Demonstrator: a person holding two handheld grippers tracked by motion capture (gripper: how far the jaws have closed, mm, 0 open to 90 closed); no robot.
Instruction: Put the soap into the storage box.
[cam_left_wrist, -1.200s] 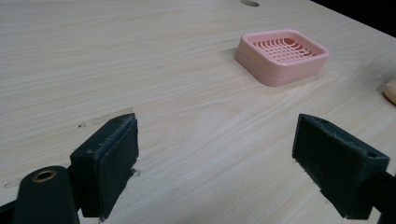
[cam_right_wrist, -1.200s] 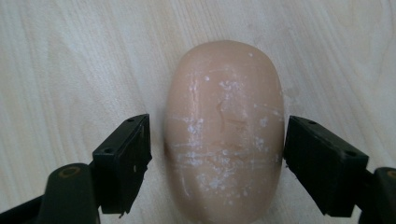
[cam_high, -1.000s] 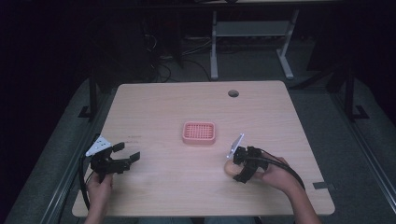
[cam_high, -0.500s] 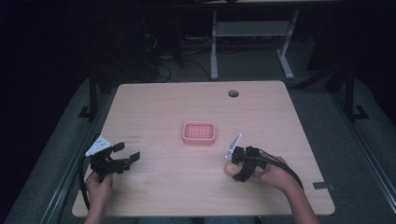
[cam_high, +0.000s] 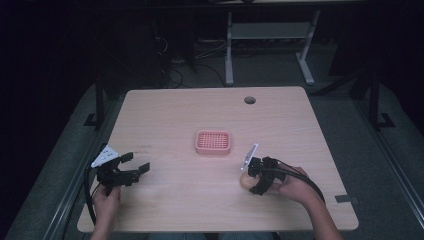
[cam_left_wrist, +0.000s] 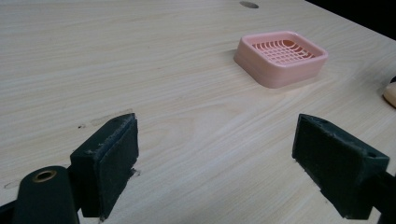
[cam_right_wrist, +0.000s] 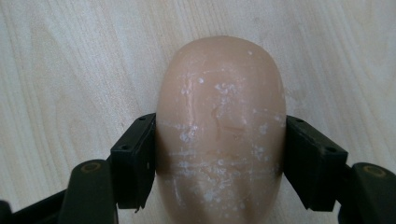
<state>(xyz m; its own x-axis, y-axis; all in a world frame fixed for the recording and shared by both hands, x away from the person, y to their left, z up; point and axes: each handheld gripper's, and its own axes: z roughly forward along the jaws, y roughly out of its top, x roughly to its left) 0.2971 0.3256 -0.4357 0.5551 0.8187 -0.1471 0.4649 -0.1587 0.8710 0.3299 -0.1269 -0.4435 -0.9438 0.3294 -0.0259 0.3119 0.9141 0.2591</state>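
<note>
A peach-coloured oval bar of soap (cam_right_wrist: 219, 135) lies on the wooden table, its top scuffed with white marks. My right gripper (cam_right_wrist: 219, 163) points down at it, and both jaws press against its sides. From above, the soap (cam_high: 245, 181) peeks out beside the right gripper (cam_high: 253, 180) at the table's front right. A pink soap dish (cam_high: 213, 142) with a grid base sits near the table's middle, empty (cam_left_wrist: 281, 57). My left gripper (cam_high: 136, 164) rests at the front left, wide open with nothing between its jaws (cam_left_wrist: 219, 163).
The wooden table (cam_high: 175, 115) has a round cable hole (cam_high: 249, 100) near its far edge. A strip of dark tape (cam_high: 346, 198) sits near the front right corner. Beyond the table, a white desk frame (cam_high: 270, 35) stands on the dark floor.
</note>
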